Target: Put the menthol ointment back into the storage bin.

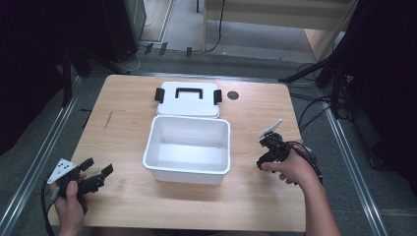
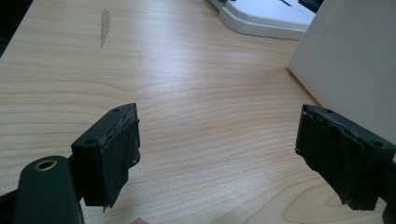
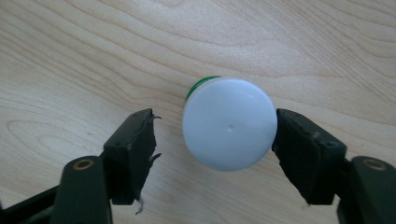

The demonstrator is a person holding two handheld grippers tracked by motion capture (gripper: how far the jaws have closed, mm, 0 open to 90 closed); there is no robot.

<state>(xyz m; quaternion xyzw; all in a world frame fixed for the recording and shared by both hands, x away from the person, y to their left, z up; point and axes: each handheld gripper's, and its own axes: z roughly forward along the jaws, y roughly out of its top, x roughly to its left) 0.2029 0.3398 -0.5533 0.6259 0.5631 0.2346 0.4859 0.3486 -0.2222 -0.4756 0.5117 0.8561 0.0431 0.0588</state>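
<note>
One pale wooden table (image 1: 123,128) carries four things that can be counted: one open white plastic box (image 1: 188,147) at the middle, one white plastic lid (image 1: 188,99) with a black handle and two black side latches lying flat just behind the box, one small black round disc (image 1: 233,95) to the right of the lid, and one small bottle with a round white cap and a green rim below it (image 3: 228,129) standing upright on the wood

Two claws are in play, one in each of the person's hands. The right claw (image 3: 215,140) points down at the table to the right of the box, and in the right gripper view the bottle's white cap sits between its two black jaws. The jaw on the right of that view is touching the cap's edge or all but touching it, while the jaw on the left stands clear of it with bare wood in the gap, so the cap is bracketed but not clamped

The left claw (image 1: 98,169) rests low over the near left part of the table, held in the left hand (image 1: 69,201), well apart from the bottle. In the left gripper view its two jaws stand wide apart with nothing between them but wood grain; the white wall of the box rises at the right of that view
</note>
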